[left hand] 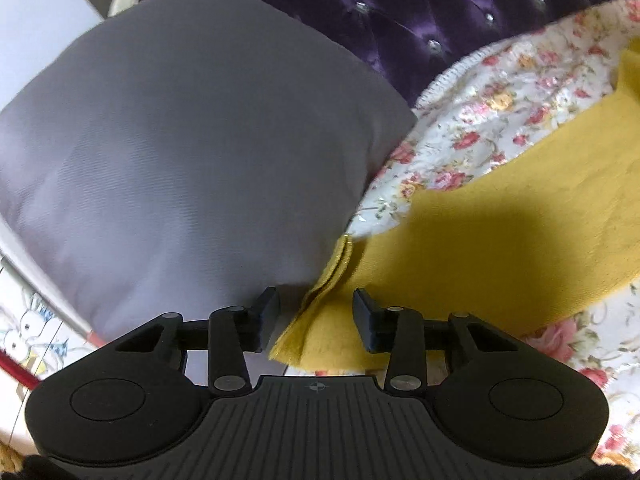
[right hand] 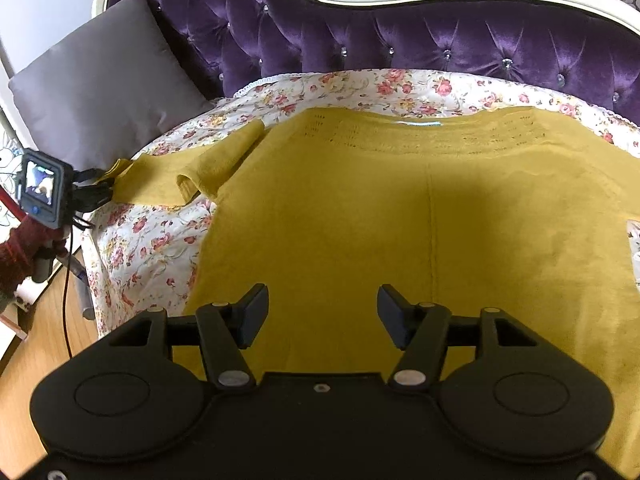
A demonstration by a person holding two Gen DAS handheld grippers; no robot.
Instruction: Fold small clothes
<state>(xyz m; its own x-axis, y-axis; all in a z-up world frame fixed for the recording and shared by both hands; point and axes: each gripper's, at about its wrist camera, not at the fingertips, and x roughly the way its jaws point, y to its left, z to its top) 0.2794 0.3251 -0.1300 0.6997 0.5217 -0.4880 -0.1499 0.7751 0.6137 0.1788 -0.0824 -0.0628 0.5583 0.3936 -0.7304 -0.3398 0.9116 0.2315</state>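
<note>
A mustard-yellow knit top (right hand: 400, 208) lies spread flat on the floral quilt (right hand: 152, 240). Its left sleeve (right hand: 192, 172) stretches out to the left, with a fold in it. In the left wrist view the sleeve (left hand: 500, 220) runs toward me and its cuff end (left hand: 316, 320) sits between the open jaws of my left gripper (left hand: 316, 316), not pinched. The left gripper also shows in the right wrist view (right hand: 96, 192) at the sleeve's end. My right gripper (right hand: 322, 316) is open and empty, hovering over the top's lower body.
A grey cushion (left hand: 180, 140) lies right beside the sleeve cuff on the left. The purple tufted sofa back (right hand: 400, 28) runs behind the quilt. The quilt's edge drops to a wooden floor (right hand: 36, 360) at the left.
</note>
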